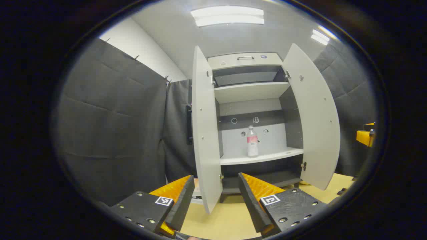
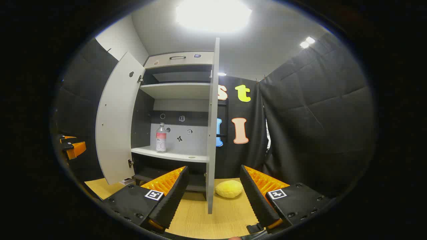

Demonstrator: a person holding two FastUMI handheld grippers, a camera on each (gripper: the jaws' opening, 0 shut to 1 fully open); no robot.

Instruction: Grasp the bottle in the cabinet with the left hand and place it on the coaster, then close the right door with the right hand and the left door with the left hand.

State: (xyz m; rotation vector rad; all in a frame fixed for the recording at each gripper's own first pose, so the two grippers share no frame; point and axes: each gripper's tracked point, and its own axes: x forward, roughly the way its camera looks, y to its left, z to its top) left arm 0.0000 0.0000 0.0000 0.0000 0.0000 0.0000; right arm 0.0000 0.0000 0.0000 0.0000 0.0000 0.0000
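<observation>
Bottle upright on the cabinet's lower shelf, both doors open, both grippers released and well back from it.

The clear bottle [image 1: 252,141] with a pink label stands on the lower shelf [image 1: 263,156] of the cabinet [image 1: 245,61], a little off the back panel. Above it is an upper shelf [image 1: 250,90] and a drawer front with a handle [image 1: 245,58]. The left door [image 1: 206,133] and right door [image 1: 312,116] both hang wide open. The left gripper [image 1: 216,193] is spread apart, holding nothing, in front of the left door's edge. The right gripper [image 2: 213,190] is likewise spread and empty, before the right door's edge, with a round yellow cushion [image 2: 229,188] on the wooden tabletop [image 2: 200,216] beside that door.
</observation>
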